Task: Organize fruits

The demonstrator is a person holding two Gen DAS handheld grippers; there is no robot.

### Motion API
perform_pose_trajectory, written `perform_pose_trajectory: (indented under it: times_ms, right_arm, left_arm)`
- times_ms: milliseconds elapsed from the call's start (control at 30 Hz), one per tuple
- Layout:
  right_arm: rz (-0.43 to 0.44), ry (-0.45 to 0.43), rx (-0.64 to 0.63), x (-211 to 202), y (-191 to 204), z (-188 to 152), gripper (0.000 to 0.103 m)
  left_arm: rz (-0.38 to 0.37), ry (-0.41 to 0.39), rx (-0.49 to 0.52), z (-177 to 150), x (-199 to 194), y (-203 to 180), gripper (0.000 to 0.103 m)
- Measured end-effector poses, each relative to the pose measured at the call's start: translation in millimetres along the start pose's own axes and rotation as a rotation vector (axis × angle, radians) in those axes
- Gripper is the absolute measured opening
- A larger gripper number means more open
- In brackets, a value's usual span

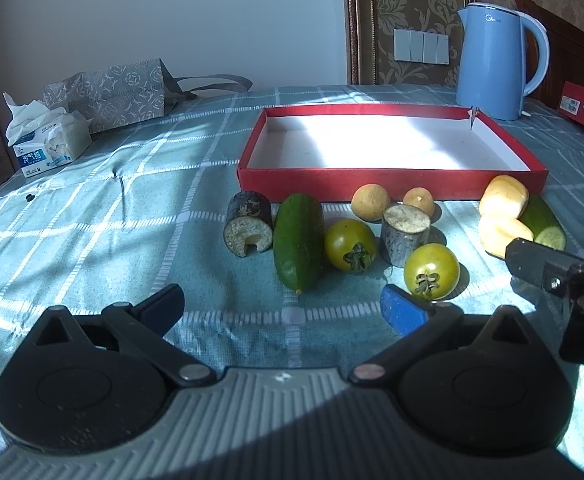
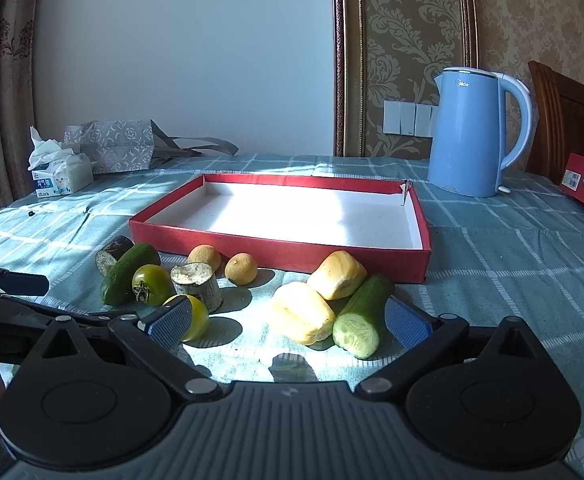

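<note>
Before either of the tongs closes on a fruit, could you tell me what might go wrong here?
1. The green tomatoes are round and touch the cut stump piece; a nudge may roll them.
2. The yellow pieces lie against the cut cucumber, so the open right tongs may catch both.
3. The red box wall must be cleared.

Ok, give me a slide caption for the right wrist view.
Open right gripper hovers over two yellow pieces and a cut cucumber, before the empty red tray.

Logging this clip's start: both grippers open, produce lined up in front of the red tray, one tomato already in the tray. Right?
Not quite: the red tray holds nothing, as the right wrist view shows. Both green tomatoes lie on the cloth before it.
</note>
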State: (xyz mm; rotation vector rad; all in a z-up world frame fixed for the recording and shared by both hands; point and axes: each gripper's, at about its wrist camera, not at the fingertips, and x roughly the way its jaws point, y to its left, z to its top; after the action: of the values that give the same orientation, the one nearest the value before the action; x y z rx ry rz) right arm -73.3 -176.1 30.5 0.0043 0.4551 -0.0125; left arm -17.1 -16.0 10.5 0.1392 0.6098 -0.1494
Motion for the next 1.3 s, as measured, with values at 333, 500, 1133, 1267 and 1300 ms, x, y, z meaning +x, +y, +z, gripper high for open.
perform_pose_trajectory:
  times_ms: [333, 500, 1133, 1267, 1300]
  right_arm:
    - [0.0, 0.002, -0.001, 1.9, -0.5, -0.4, 0.103]
    - [0.003, 0.004, 0.0, 3.3, -1.0, -1.6, 0.103]
    - [-0.001, 0.003, 0.029, 7.7, -8.0, -5.0, 0.103]
    - [0.007, 0.011, 0.038, 9.4, -9.7, -5.3, 0.103]
    - [0.008, 0.012, 0.041, 9.7, -10.3, -5.3, 0.103]
  left_arm:
    - [-0.003, 0.0, 0.007, -1.6, 0.7, -0.5, 0.103]
    - [-0.005, 0.004, 0.005, -2.3, 1.5, -0.6, 0.103]
    - [-0.011, 0.013, 0.006, -5.3, 3.7, 1.1, 0.103]
    - [-0.003, 0.014, 0.003, -7.2, 3.9, 7.1, 0.103]
    - [-0.002, 0.016, -0.005, -7.6, 3.6, 10.6, 0.103]
